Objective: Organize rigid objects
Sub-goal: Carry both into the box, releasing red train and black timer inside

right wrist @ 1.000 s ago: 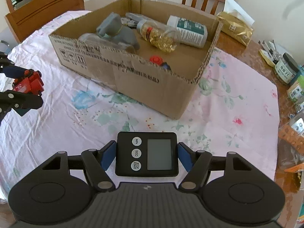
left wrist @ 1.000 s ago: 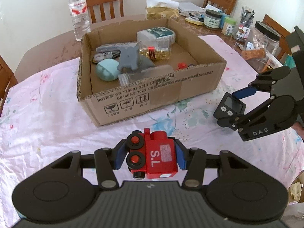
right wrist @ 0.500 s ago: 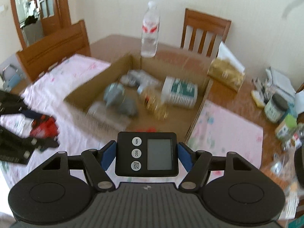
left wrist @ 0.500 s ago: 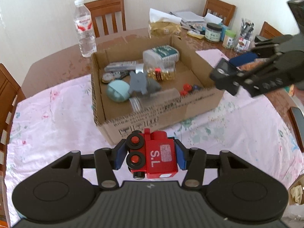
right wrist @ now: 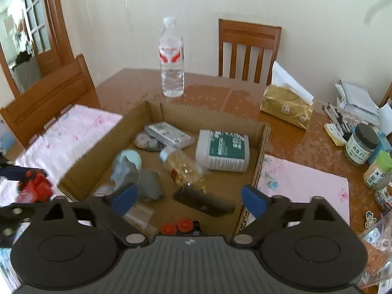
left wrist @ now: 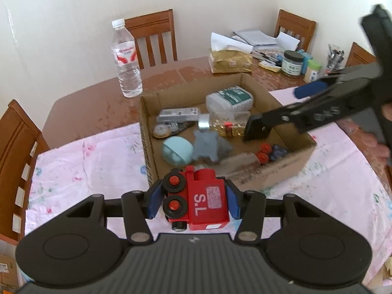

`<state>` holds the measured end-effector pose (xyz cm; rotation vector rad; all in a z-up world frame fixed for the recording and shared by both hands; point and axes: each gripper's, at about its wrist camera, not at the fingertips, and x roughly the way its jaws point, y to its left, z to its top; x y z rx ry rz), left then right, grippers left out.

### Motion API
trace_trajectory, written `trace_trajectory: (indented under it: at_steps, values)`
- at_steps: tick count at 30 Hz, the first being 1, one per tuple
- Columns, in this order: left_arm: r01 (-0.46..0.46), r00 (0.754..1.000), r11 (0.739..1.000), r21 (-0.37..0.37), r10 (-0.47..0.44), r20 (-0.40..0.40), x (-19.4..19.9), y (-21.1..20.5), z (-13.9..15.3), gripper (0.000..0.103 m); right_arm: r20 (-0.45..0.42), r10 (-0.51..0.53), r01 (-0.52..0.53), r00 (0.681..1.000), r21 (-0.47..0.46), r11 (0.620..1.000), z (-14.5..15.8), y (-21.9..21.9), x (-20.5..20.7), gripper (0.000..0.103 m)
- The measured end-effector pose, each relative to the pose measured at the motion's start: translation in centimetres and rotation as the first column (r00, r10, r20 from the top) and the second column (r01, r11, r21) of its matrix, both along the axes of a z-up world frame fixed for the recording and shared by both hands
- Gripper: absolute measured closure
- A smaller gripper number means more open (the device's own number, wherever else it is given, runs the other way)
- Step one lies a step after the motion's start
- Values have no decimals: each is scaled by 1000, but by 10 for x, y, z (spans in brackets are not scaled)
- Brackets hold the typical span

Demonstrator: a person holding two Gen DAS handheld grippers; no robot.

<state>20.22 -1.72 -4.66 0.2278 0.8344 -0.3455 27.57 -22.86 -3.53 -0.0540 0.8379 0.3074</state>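
Observation:
My left gripper is shut on a red toy train marked "S.L", held above the near wall of the cardboard box. My right gripper hangs over the box's right front part, its jaws opening, and it shows in the left wrist view too. The black timer is blurred below and between the blue pads, touching neither. It appears beside the capsule bottle as a dark slab. The box also holds a grey elephant toy and a teal ball.
A water bottle stands behind the box. A gold tissue pack, jars and pens crowd the table's right side. Wooden chairs ring the table. A pink floral cloth covers the near half.
My right gripper carried the timer up from the cloth to over the box, then spread its jaws, and the timer left the pads. My left gripper rose a little with the train.

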Motion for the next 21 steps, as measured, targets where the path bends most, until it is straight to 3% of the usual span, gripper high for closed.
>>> trace_trajectory:
  at_steps: [14, 15, 18, 19, 21]
  values:
    - [-63, 998, 997, -36, 63, -4, 50, 2, -24, 51, 27, -87, 86, 996, 41, 995, 27, -7, -29, 0]
    - [-65, 998, 997, -38, 65, -1, 50, 3, -25, 48, 27, -89, 88, 996, 42, 995, 27, -8, -30, 0]
    - [-90, 996, 995, -48, 91, 17, 49, 6, -24, 9, 25, -95, 94, 995, 40, 995, 27, -8, -32, 0]
    - [-105, 994, 993, -58, 107, 36, 47, 7, -22, 4, 24, -97, 96, 995, 39, 995, 27, -8, -33, 0]
    - [-114, 991, 991, -77, 118, 60, 42, 10, -17, 3, 16, -104, 103, 994, 37, 994, 27, -7, -34, 0]
